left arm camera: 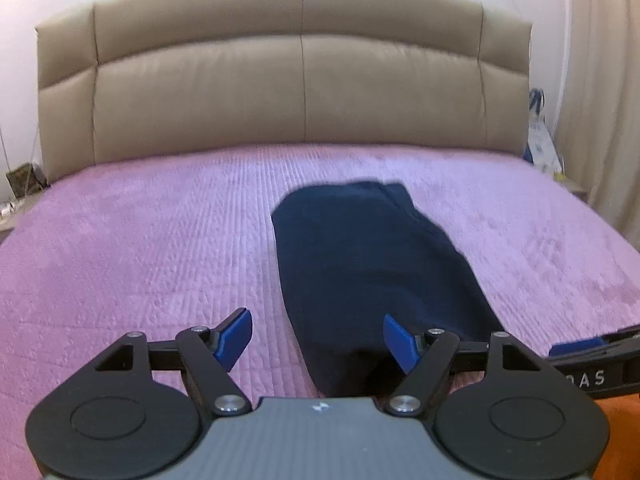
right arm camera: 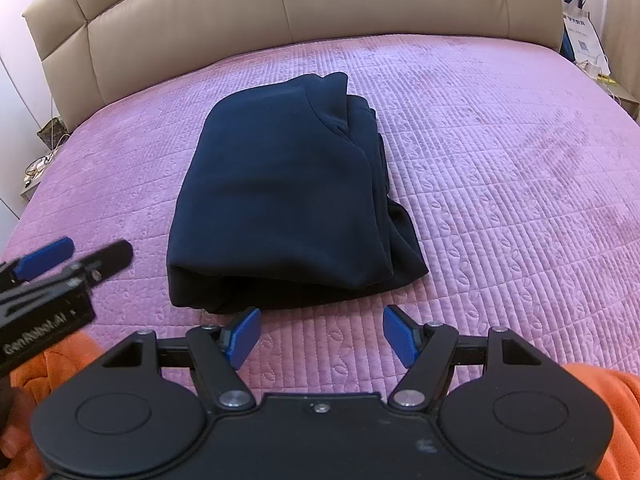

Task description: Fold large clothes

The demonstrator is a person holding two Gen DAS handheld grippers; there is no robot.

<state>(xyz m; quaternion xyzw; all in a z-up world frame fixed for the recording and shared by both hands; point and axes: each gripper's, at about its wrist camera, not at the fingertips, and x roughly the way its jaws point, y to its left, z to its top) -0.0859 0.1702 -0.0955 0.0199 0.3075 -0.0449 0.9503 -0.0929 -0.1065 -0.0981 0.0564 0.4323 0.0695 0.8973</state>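
A dark navy garment (right arm camera: 288,208) lies folded into a thick rectangle on the pink quilted bed (right arm camera: 500,200). It also shows in the left wrist view (left arm camera: 368,272). My left gripper (left arm camera: 318,340) is open and empty, held low over the garment's near left edge. It shows at the left of the right wrist view (right arm camera: 74,254). My right gripper (right arm camera: 320,336) is open and empty, just in front of the garment's near folded edge. Its side shows at the right edge of the left wrist view (left arm camera: 580,348).
A beige padded headboard (left arm camera: 300,80) stands at the far end of the bed. A bedside table with a white and blue bag (right arm camera: 580,28) is at the far right. Cables and a small pouch (right arm camera: 50,132) are at the far left. Orange sleeves (right arm camera: 608,408) show below.
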